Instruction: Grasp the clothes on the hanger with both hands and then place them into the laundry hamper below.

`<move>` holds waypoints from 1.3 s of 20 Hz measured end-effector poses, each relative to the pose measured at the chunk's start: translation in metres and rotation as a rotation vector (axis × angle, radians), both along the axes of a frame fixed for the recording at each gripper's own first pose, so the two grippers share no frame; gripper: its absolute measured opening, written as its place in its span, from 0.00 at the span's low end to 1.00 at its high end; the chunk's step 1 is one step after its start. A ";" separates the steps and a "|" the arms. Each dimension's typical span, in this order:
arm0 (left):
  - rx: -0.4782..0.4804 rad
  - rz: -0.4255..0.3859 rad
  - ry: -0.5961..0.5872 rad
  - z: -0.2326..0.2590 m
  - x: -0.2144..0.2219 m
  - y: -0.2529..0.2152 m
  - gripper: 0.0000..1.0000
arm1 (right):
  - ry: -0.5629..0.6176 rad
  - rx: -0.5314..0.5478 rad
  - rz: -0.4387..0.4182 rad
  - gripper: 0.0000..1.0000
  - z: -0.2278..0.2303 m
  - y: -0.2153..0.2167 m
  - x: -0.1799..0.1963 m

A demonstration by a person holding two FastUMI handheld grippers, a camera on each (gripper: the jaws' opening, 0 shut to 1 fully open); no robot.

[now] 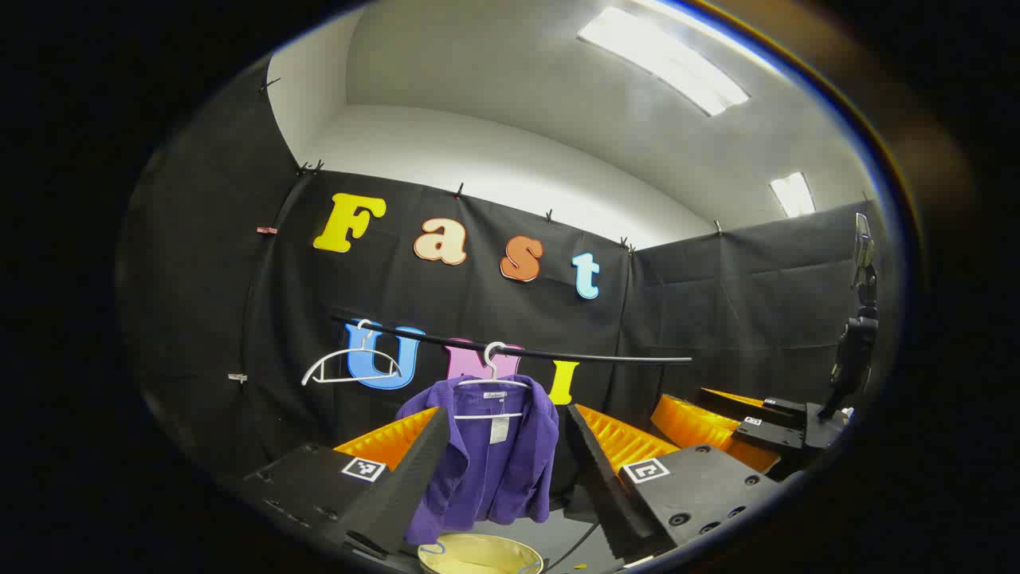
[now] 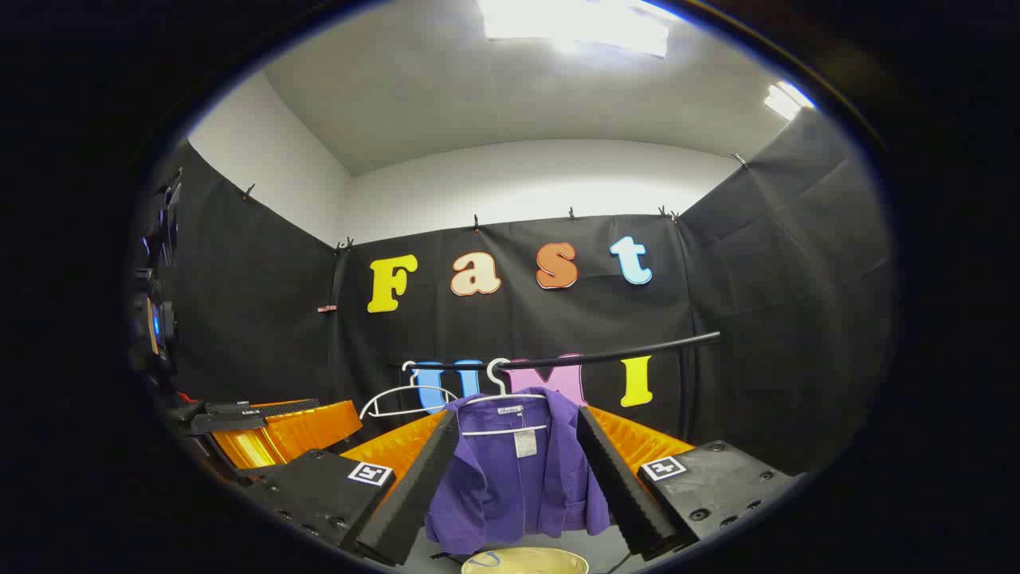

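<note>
A purple jacket (image 1: 486,458) (image 2: 518,482) hangs on a white hanger (image 1: 492,381) (image 2: 504,397) from a black rail (image 1: 558,353) (image 2: 621,353). Below it shows the pale yellow rim of the laundry hamper (image 1: 480,552) (image 2: 526,560). My left gripper (image 1: 502,470) is open, its orange and black fingers framing the jacket from some way off. My right gripper (image 2: 518,478) is open too, with the jacket seen between its fingers, not touched. In the left gripper view the right gripper (image 1: 749,426) appears at the far right; in the right gripper view the left gripper (image 2: 263,426) appears at the far left.
A second, bare white hanger (image 1: 351,363) (image 2: 402,399) hangs on the rail left of the jacket. Black cloth walls close the booth on three sides. A dark stand with a device (image 1: 857,335) rises at the right edge of the left gripper view.
</note>
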State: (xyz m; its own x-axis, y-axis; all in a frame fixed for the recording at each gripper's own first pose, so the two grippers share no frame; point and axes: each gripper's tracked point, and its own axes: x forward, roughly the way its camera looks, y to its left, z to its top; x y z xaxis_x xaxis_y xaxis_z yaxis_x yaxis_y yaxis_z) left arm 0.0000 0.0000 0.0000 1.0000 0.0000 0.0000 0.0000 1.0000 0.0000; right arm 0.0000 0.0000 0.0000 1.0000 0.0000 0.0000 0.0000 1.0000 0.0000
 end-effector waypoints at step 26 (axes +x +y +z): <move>-0.023 -0.024 0.003 -0.004 0.010 0.018 0.93 | -0.004 -0.005 -0.008 0.97 -0.002 0.017 0.000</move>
State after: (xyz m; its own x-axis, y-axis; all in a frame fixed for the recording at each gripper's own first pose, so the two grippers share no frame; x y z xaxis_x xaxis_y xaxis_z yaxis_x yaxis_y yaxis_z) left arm 0.0095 0.0183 -0.0037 0.9997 -0.0238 -0.0024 0.0237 0.9994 -0.0232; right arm 0.0002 0.0168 -0.0019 1.0000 -0.0080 0.0045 0.0080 1.0000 -0.0050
